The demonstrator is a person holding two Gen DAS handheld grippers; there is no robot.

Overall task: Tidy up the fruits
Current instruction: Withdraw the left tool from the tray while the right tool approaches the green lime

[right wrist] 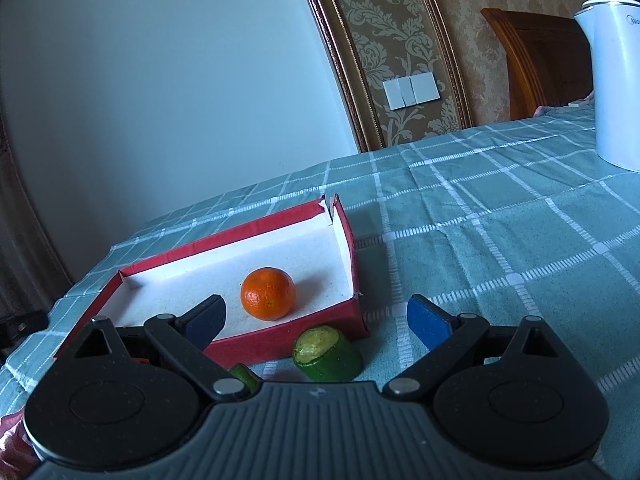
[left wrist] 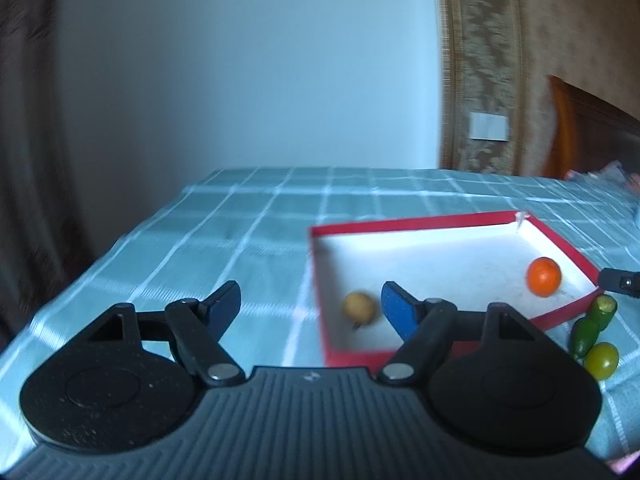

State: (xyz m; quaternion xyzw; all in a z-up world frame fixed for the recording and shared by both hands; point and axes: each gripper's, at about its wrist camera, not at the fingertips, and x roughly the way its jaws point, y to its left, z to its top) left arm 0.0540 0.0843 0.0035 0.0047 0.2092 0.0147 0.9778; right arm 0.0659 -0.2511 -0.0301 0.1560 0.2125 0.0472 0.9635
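Observation:
A shallow red box [left wrist: 412, 224] [right wrist: 352, 240] with a white inside lies on the checked teal cloth. In it rest an orange mandarin [left wrist: 543, 277] [right wrist: 268, 293] and a small tan fruit [left wrist: 359, 307]. My left gripper [left wrist: 310, 304] stands open, nothing between its fingers, near the box's left front corner; the tan fruit lies just left of its right pad. My right gripper [right wrist: 316, 320] is open too, low over the cloth, with a cut green cucumber piece [right wrist: 327, 354] [left wrist: 602, 310] between its fingers, untouched. A green round fruit [left wrist: 601, 360] lies by the cucumber.
A white kettle [right wrist: 616, 80] stands at the far right of the table. The cloth's left edge [left wrist: 100, 264] drops off beside the box. A second green piece [right wrist: 244, 376] shows under my right gripper. Wall, patterned panel and a wooden headboard lie behind.

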